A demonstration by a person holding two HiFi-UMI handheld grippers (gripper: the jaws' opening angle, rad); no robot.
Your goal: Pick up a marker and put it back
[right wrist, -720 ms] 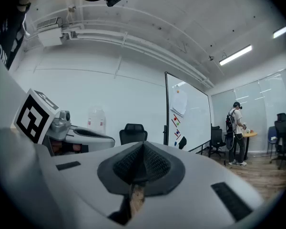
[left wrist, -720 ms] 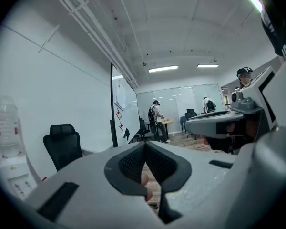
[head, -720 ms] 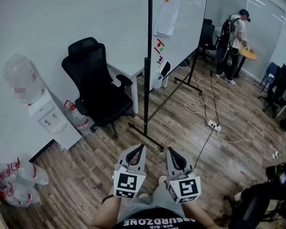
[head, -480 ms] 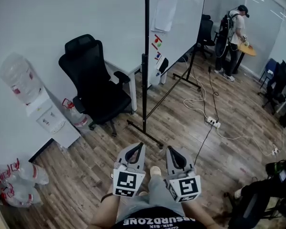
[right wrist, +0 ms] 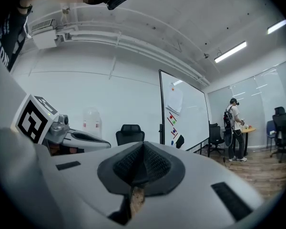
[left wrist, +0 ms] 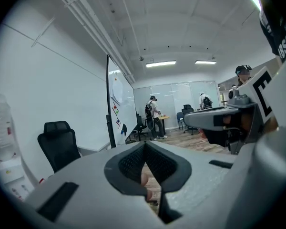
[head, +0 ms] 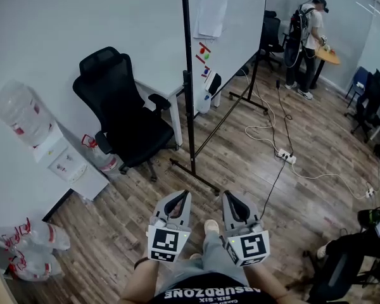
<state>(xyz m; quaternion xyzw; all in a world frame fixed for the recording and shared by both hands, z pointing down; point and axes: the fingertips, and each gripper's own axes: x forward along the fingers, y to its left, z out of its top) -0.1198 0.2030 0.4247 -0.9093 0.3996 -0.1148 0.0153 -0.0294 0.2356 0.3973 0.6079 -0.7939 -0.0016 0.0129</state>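
A whiteboard (head: 235, 19) on a rolling stand is seen almost edge-on at the middle back. On its face are small red, green and blue items (head: 204, 54) and a black piece (head: 214, 84); they are too small to tell markers from magnets. My left gripper (head: 181, 196) and right gripper (head: 230, 195) are held side by side close to my body, over the wood floor and well short of the board. Both are shut with nothing between their jaws. The left gripper (left wrist: 145, 145) and right gripper (right wrist: 143, 144) point towards the board.
A black office chair (head: 123, 113) stands left of the board's post (head: 189, 106), by a white desk (head: 170, 98). A water dispenser (head: 66, 163) and spare bottles (head: 31, 246) line the left wall. Cables and a power strip (head: 285, 158) cross the floor. A person (head: 307, 33) stands far back.
The head view has drifted, so the whiteboard post and chair sit slightly further left. Both grippers stay shut in front of my body.
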